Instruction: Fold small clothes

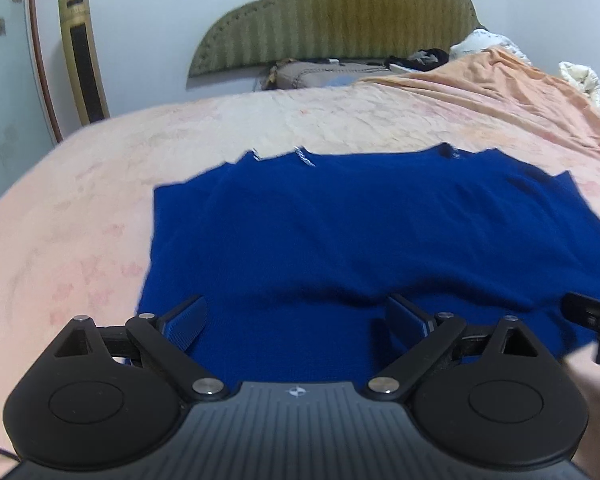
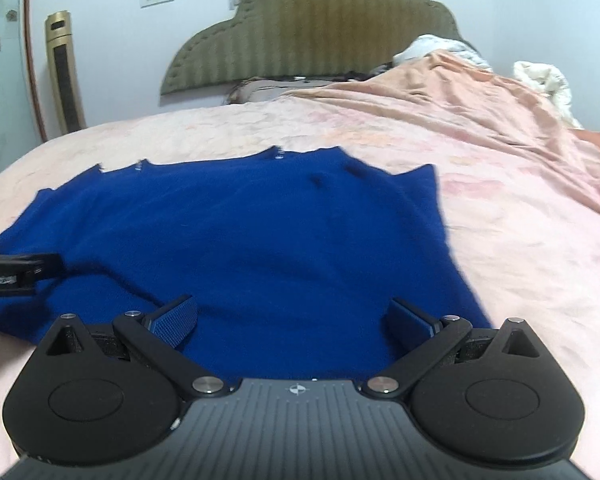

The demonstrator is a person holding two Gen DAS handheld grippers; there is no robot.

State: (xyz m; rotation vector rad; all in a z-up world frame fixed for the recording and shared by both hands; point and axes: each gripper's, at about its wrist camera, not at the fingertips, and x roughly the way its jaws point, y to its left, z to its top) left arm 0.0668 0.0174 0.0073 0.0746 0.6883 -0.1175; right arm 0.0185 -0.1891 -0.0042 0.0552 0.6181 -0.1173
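A dark blue knitted garment (image 1: 340, 232) lies spread flat on the pink bedspread (image 1: 80, 220), small white tags along its far edge. My left gripper (image 1: 296, 320) hovers over its near-left part, jaws wide open with nothing between them. In the right wrist view the same blue garment (image 2: 240, 240) fills the middle, and my right gripper (image 2: 294, 318) stands open above its near-right part, empty. Each gripper shows at the edge of the other's view: the right gripper (image 1: 592, 320) at far right, the left gripper (image 2: 16, 272) at far left.
A padded olive headboard (image 1: 340, 20) and pillows stand at the bed's far end. An orange blanket (image 1: 500, 92) and white bedding pile up at far right. A gold tower fan (image 1: 82, 56) stands by the wall on the left.
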